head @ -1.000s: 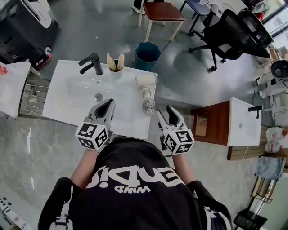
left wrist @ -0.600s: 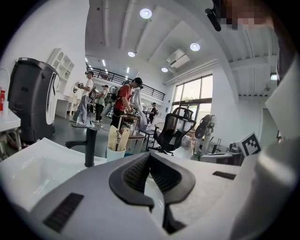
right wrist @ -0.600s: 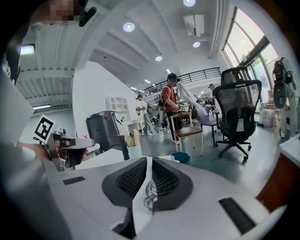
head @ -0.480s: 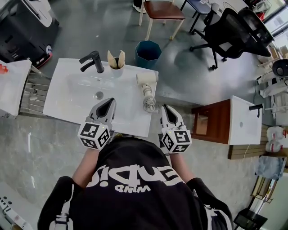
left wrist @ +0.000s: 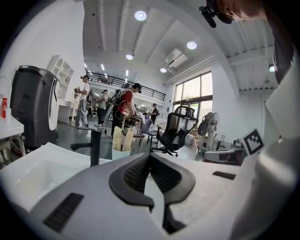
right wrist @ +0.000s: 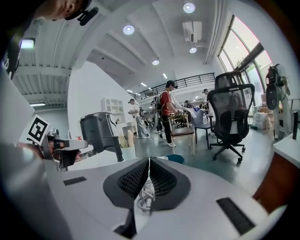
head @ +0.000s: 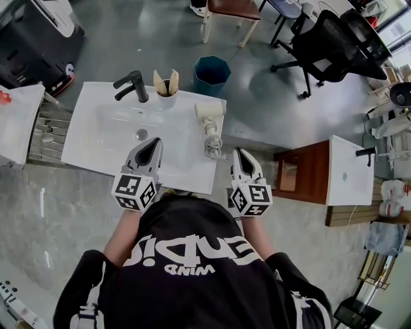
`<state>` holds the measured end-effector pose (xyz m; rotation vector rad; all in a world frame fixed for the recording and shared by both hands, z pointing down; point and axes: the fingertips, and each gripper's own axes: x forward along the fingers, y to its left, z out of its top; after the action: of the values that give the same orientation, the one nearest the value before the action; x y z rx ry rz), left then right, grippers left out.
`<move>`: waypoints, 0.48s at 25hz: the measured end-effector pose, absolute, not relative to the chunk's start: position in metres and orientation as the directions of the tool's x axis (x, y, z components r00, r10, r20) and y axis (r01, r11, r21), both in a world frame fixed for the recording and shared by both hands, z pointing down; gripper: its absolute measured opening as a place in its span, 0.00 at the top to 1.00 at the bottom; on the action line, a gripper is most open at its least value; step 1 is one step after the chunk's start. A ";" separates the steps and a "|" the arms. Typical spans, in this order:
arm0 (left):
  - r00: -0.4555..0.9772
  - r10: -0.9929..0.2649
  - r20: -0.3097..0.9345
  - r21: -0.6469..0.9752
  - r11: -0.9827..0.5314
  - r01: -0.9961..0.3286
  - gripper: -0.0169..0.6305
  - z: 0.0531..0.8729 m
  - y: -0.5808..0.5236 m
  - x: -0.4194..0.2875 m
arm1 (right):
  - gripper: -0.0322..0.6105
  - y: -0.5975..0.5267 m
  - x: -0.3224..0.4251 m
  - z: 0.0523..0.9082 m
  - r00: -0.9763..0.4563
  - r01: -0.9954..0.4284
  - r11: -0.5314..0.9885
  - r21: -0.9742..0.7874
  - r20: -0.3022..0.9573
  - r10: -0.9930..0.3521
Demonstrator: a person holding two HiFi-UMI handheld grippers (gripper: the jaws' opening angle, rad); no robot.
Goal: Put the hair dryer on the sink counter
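Note:
The cream hair dryer (head: 209,112) lies on the right side of the white sink counter (head: 96,148), its coiled white cord (head: 212,146) trailing toward the front right edge. My right gripper (head: 238,154) sits just right of that coil, off the counter's edge, with its jaws shut. In the right gripper view a loop of white cord (right wrist: 146,194) shows pinched between the pads of the right gripper (right wrist: 149,161). My left gripper (head: 151,145) hovers over the front of the basin, shut and empty; its tips meet in the left gripper view (left wrist: 150,157).
A black faucet (head: 131,87) and a cup of brushes (head: 166,87) stand at the counter's back. Behind it are a blue bin (head: 212,72) and a wooden chair (head: 231,9). An office chair (head: 334,38) and a second sink cabinet (head: 347,173) stand to the right.
The right gripper's jaws have gone from open to shut beside the cord coil, and it has shifted slightly toward the counter. The left gripper has hardly moved.

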<state>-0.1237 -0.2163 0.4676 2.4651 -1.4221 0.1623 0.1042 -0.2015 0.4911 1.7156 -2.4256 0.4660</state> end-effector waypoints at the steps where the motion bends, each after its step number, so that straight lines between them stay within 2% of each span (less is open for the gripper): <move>1: 0.505 -0.829 0.241 0.191 -0.469 -0.862 0.96 0.468 -0.217 -0.124 | 0.90 -0.202 0.105 0.491 -0.340 -0.938 0.301 -0.172 0.283 -0.897; 12: 0.501 -0.829 0.250 0.194 -0.464 -0.864 0.96 0.471 -0.215 -0.124 | 0.91 -0.201 0.110 0.494 -0.326 -0.942 0.286 -0.176 0.285 -0.901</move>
<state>-0.1244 -0.2149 0.4710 2.4533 -1.4259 0.1727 0.1096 -0.2005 0.4944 1.7405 -2.4116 0.4736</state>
